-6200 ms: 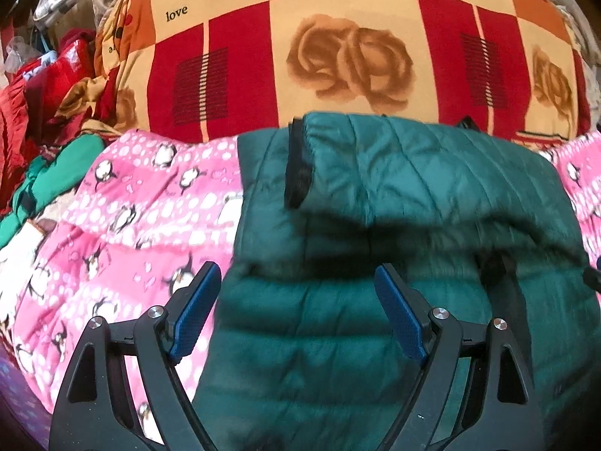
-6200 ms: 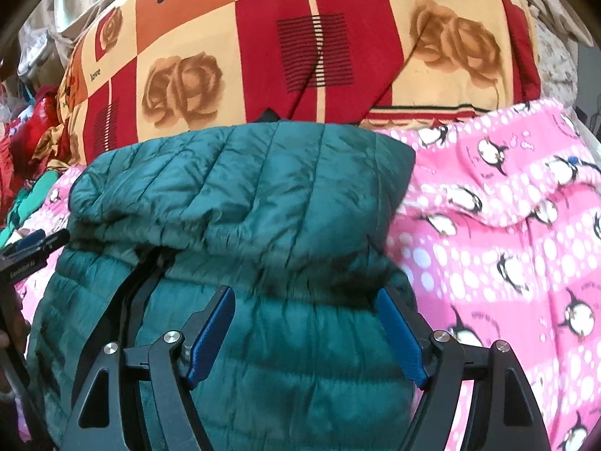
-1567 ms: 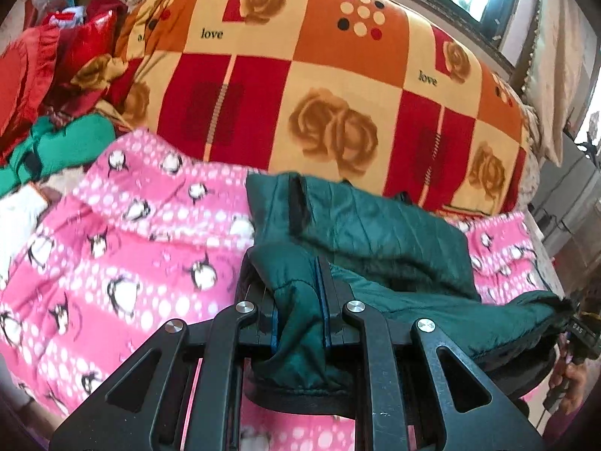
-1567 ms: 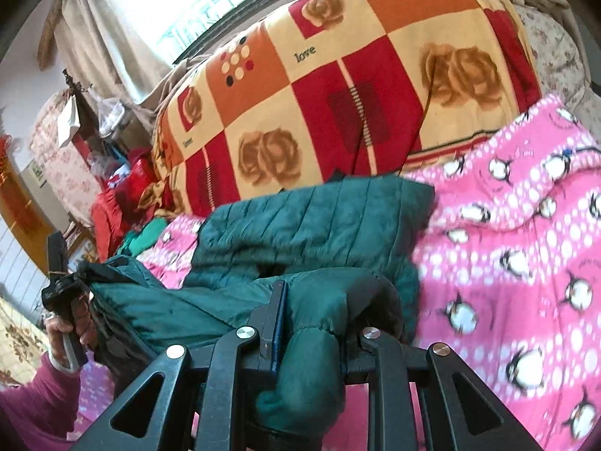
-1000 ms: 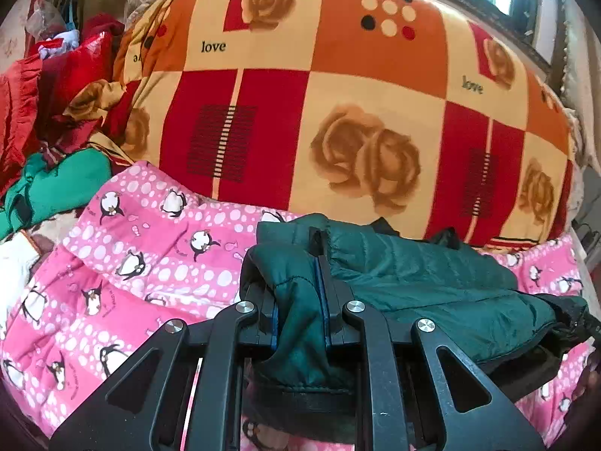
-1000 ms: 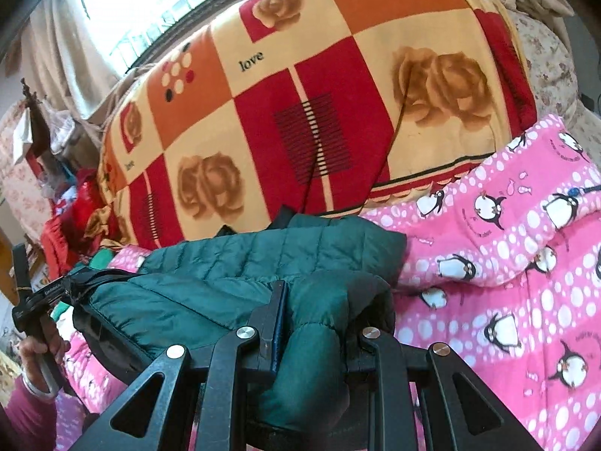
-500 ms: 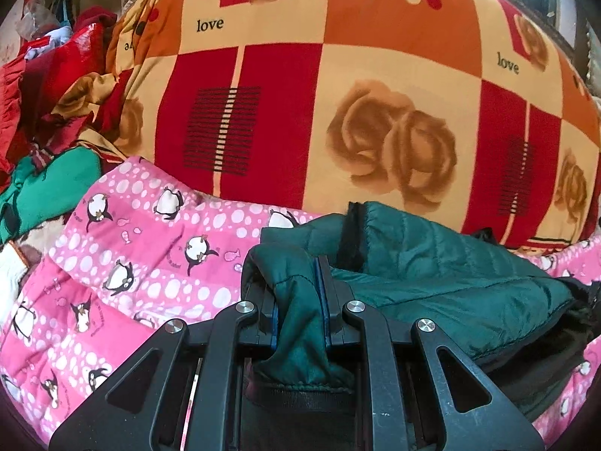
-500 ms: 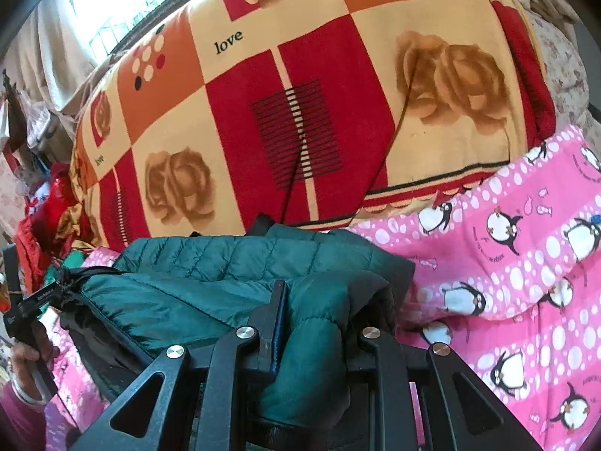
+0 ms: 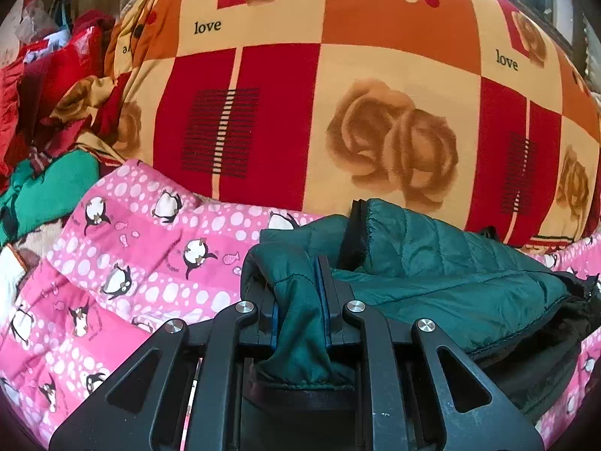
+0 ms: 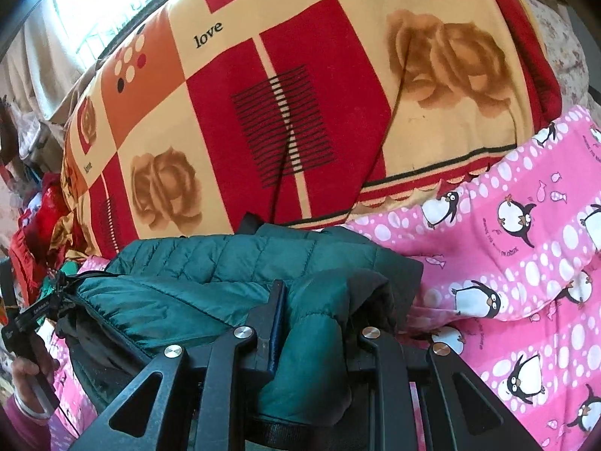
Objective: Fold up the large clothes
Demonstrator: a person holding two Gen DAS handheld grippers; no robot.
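Left claw (image 9: 300, 297): clenched on a bunched corner of the green jacket (image 9: 450, 285); fabric fills the gap betw. the blue pads and hangs out below them. Right claw (image 10: 315, 323): likewise clamped on the opposite corner of the jacket (image 10: 195, 263), a fat roll of padding pinched betw. its fingers. The person's hand (image 10: 26, 376) on the left claw's handle shows at the far left of the right-wrist view.

Jacket: lies on the pink penguin sheet (image 9: 124, 263), just in front of the rose-print blanket (image 9: 338, 112) (its far edge looks to touch the blanket's foot). The held edge is doubled over the far half, w/ the two layers roughly stacked.

Step in hand, as judged: laying the lifted edge onto the far half to finish a fold. To do it well:
- keep both claws level w/ each other so the folded edge lands square to the blanket;
- bring corners down onto the matching far corners before letting go;
- release both together, then draw back low, since the slick padded shell (puffy, springy) will likely slide or spring open.
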